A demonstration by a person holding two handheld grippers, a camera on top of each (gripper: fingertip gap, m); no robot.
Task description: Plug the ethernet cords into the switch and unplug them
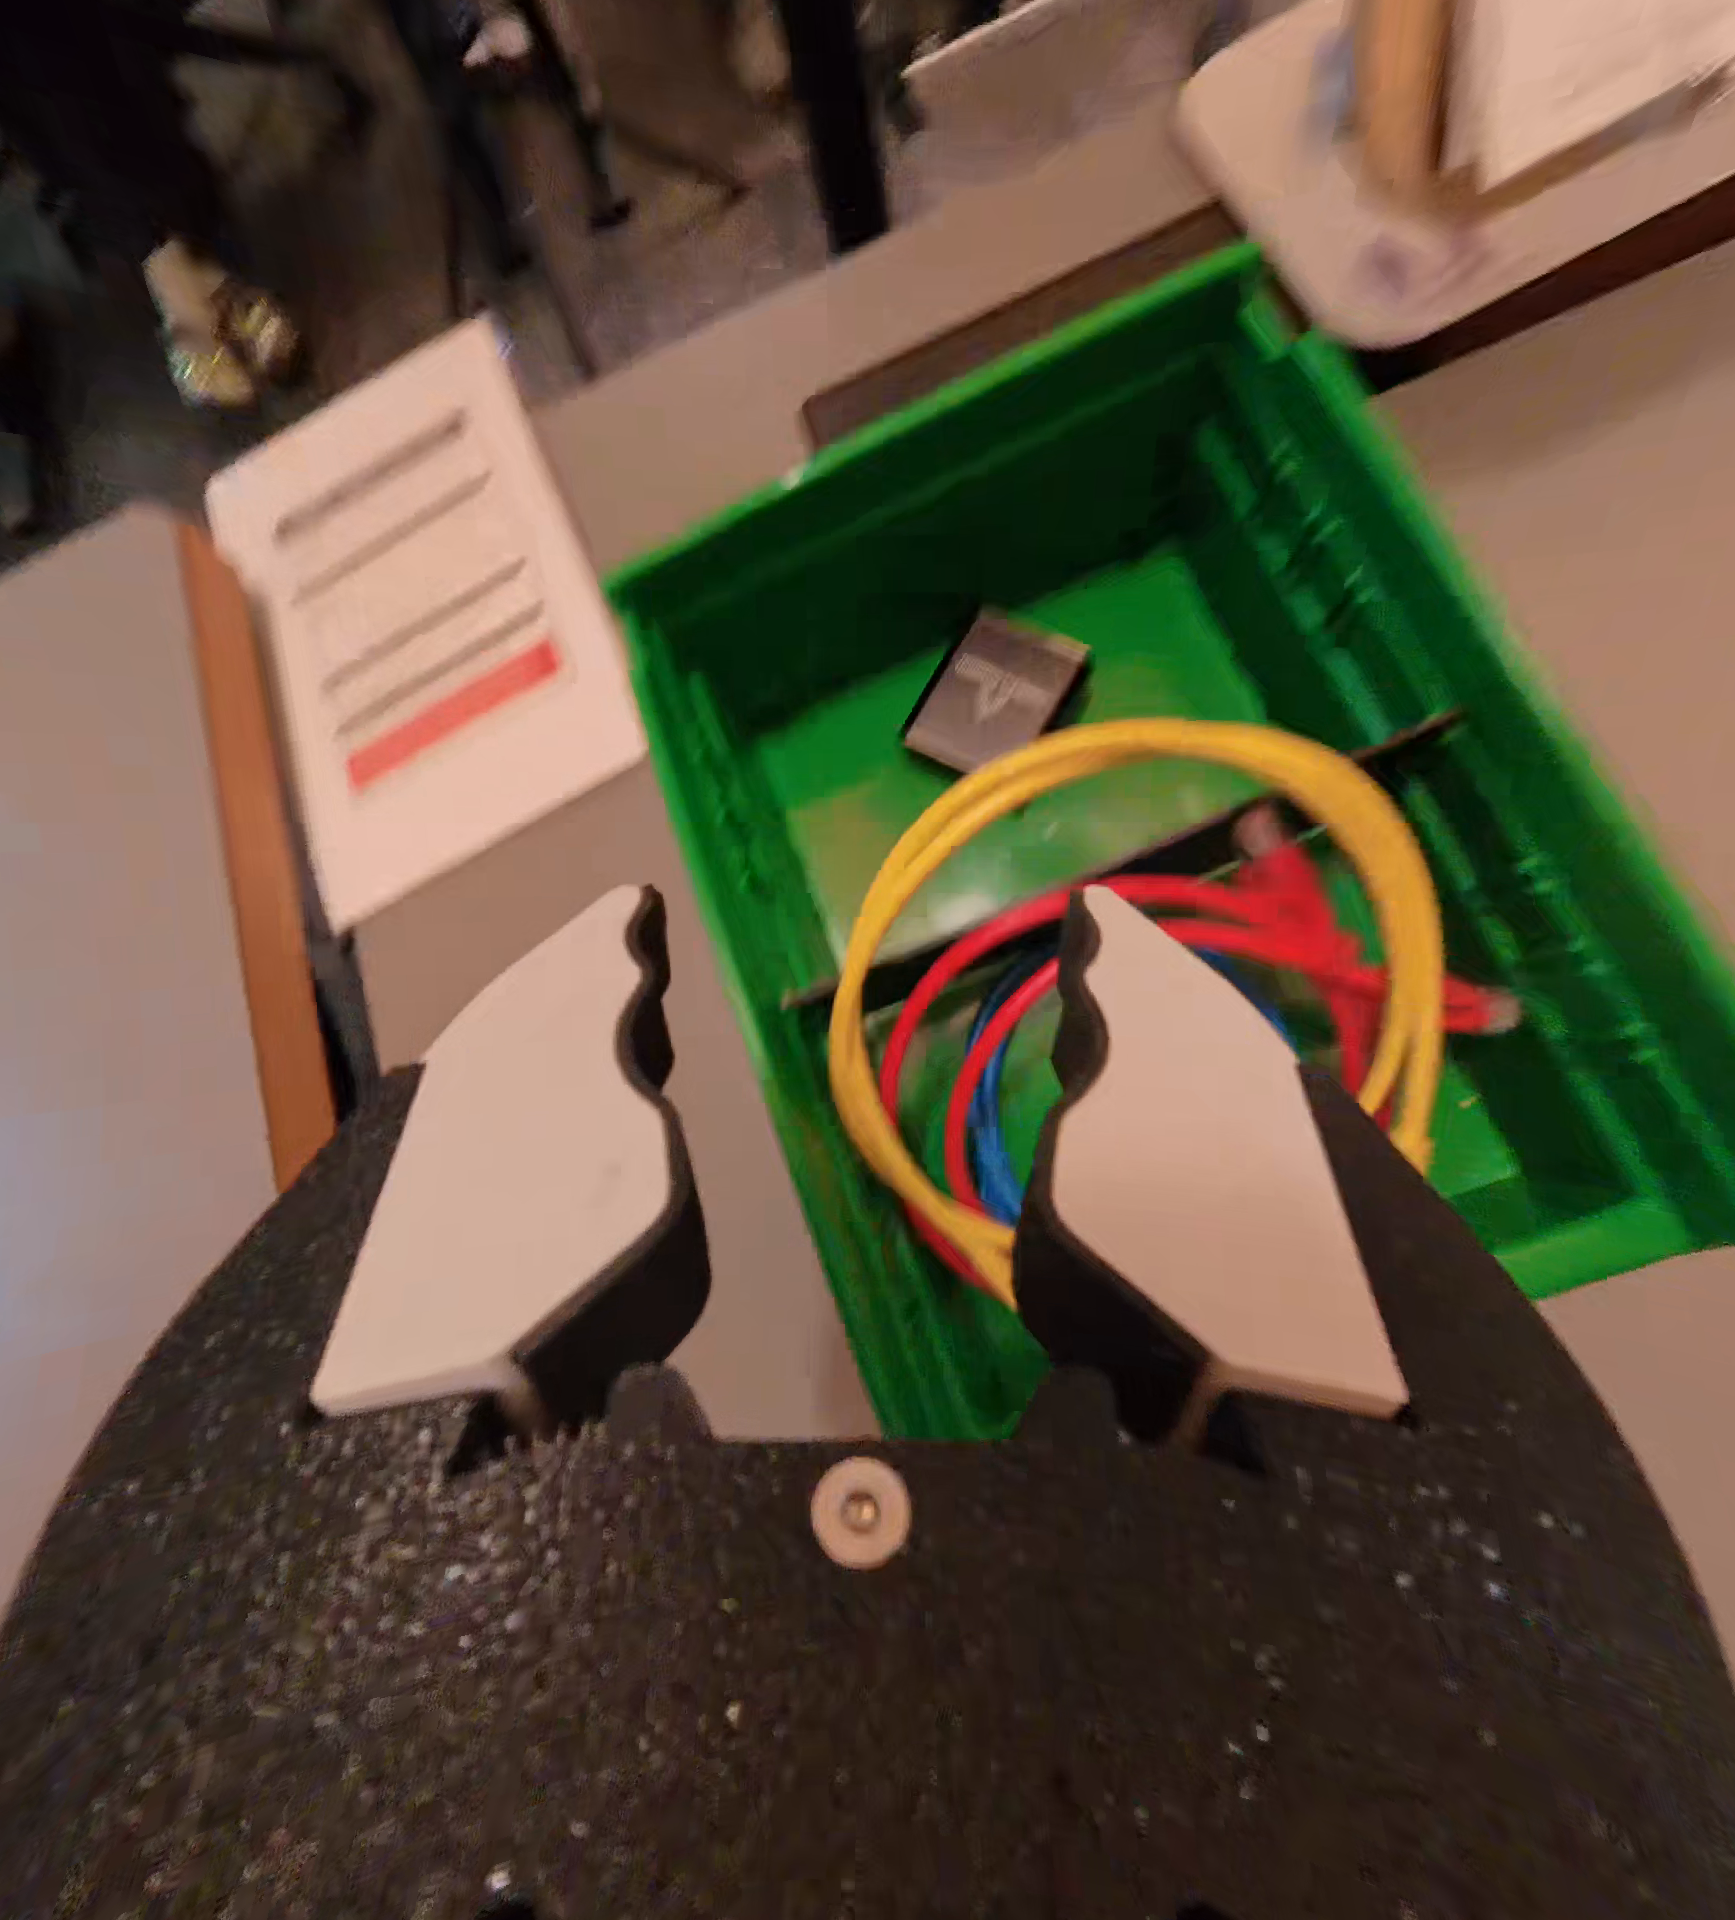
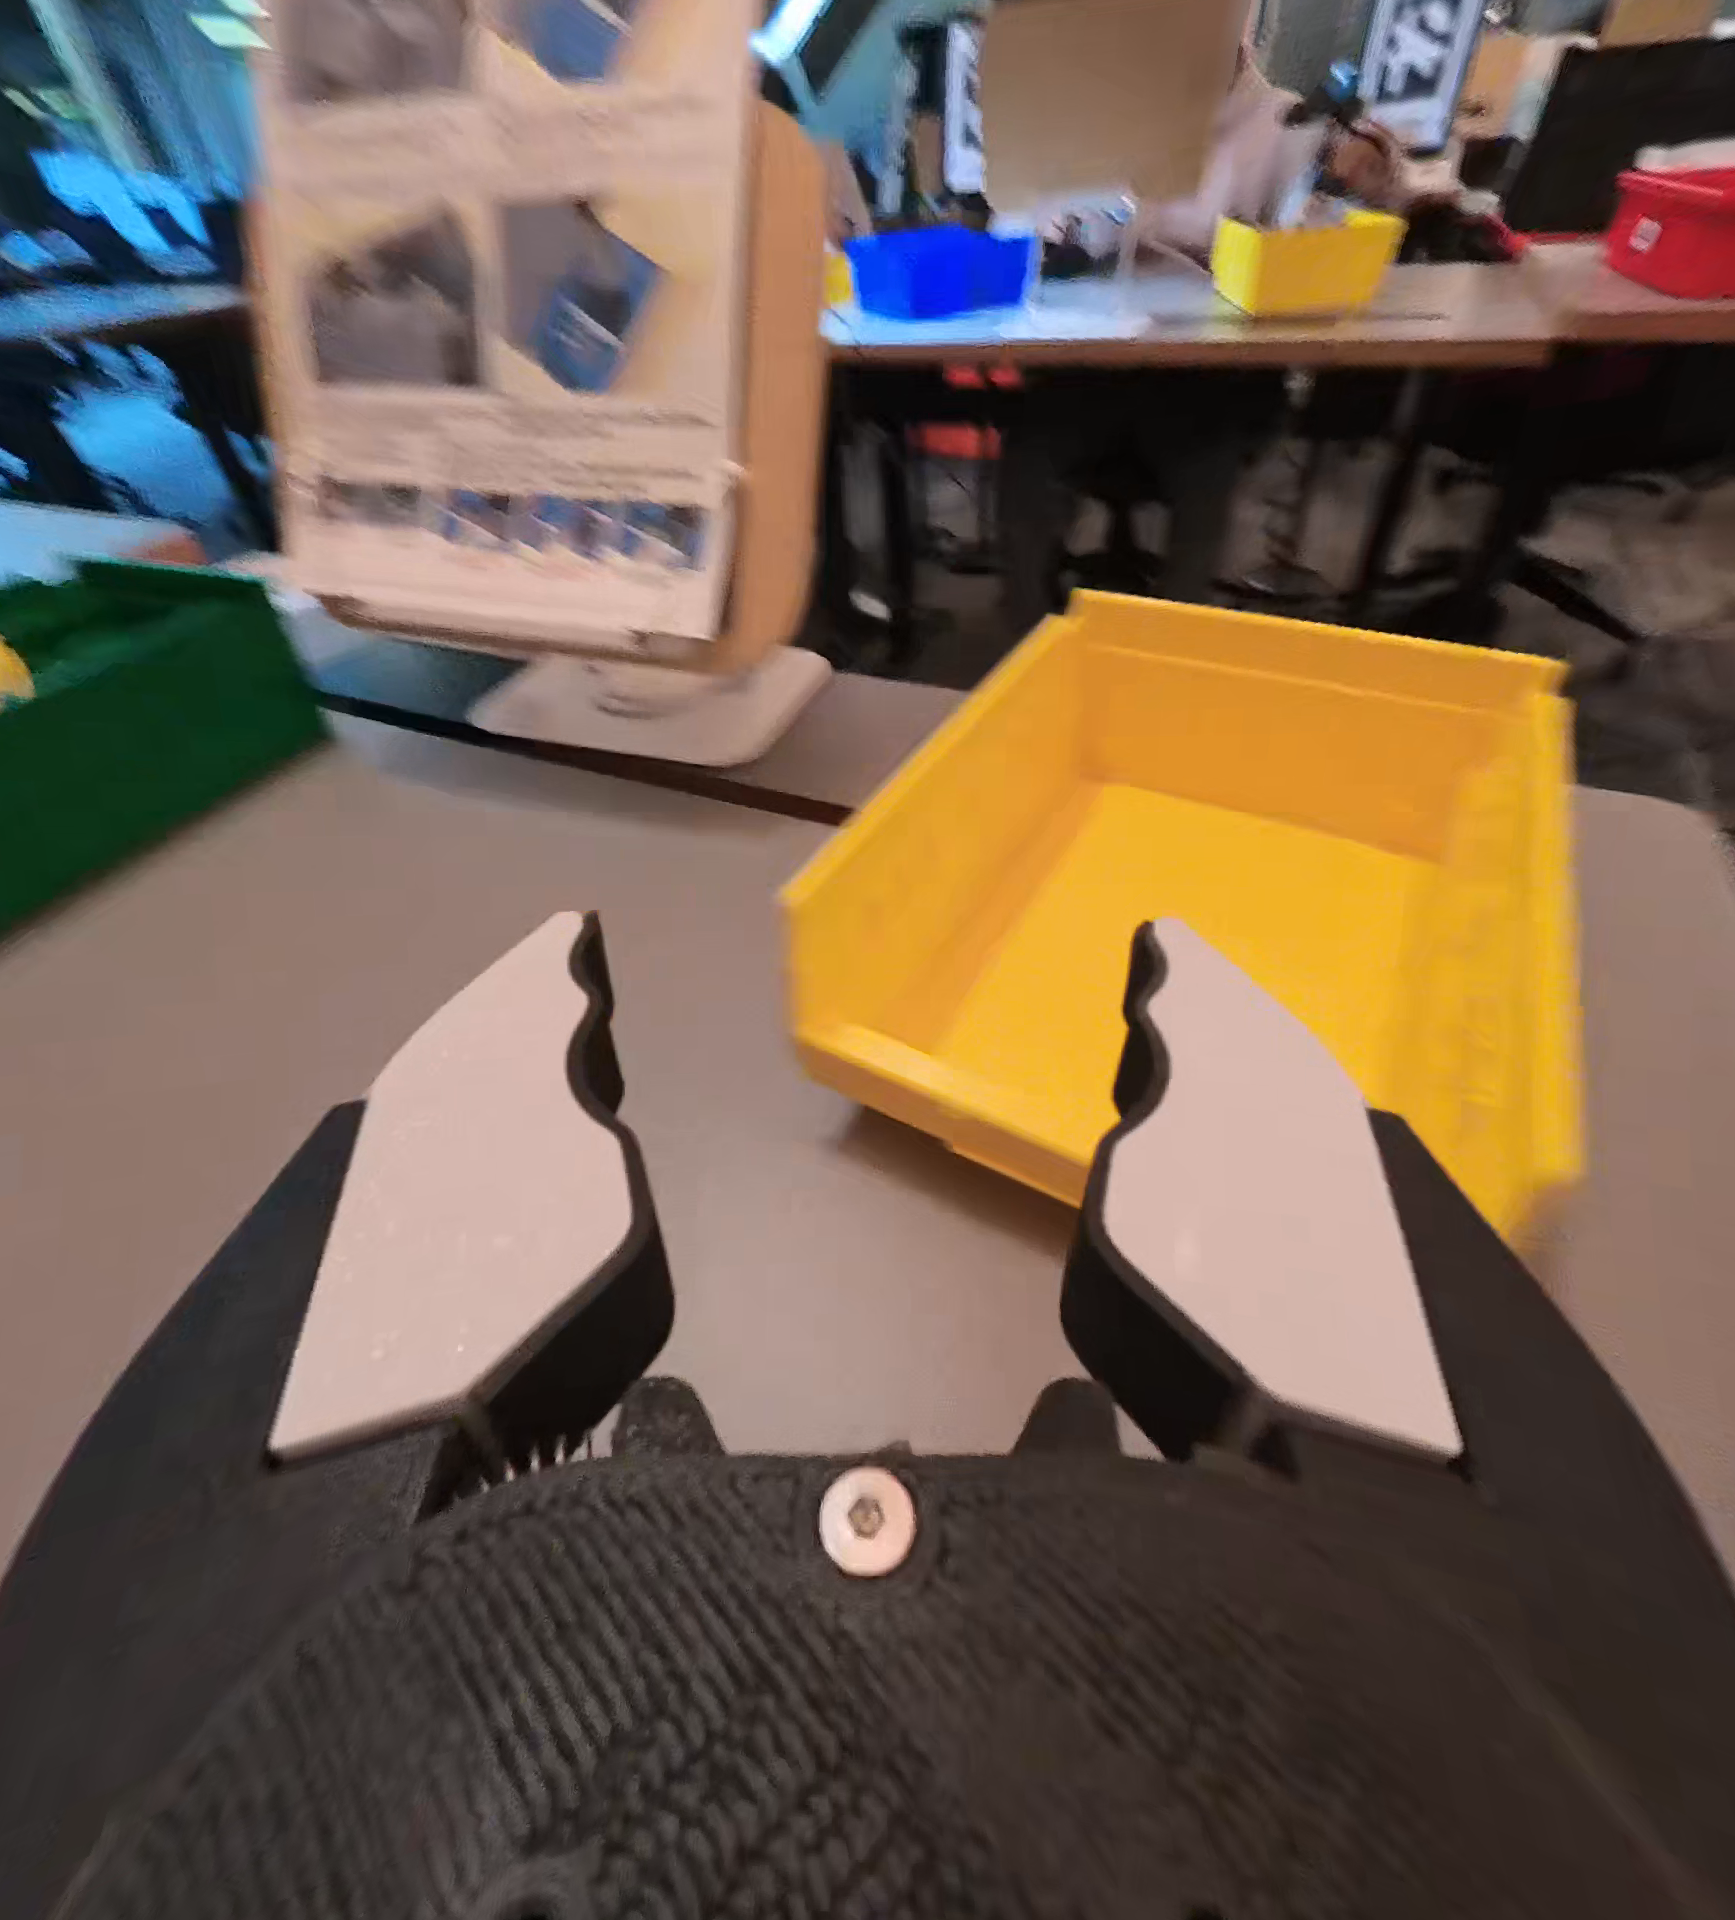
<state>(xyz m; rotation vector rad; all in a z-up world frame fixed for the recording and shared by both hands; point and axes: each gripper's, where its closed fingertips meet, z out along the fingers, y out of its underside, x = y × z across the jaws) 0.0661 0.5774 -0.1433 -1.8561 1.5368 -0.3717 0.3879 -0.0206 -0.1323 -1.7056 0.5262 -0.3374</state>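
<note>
1. The left gripper (image 1: 863, 935) is held with its jaws apart and nothing between them, above the near left wall of the green bin (image 1: 1289, 436). Its right finger stands in front of the coiled cords; the left finger is outside the bin, over the table (image 1: 63, 935).
2. The right gripper (image 2: 868, 935) is likewise spread and empty, low over the table, with the near wall of the yellow bin (image 2: 1206, 852) seen between and beyond its fingers. That bin looks empty.
3. The step in hand is judged to be a first pick from the green bin. It would be done well by lowering the left gripper into the bin past the wall, with the jaws kept wide until a plug end is between them.
4. In the bin's near compartment, a yellow cord (image 1: 1133, 748) is looped over the black divider (image 1: 1403, 743), with a red cord (image 1: 1289, 914) and a blue cord (image 1: 993, 1164) beneath. The red plugs lie beyond the right finger, near the bin's right wall.
5. In the far compartment, beyond the divider, the switch (image 1: 998, 691) lies flat, well apart from both fingers.
6. Left of the bin, a printed sheet (image 1: 416, 613) is seen.
</note>
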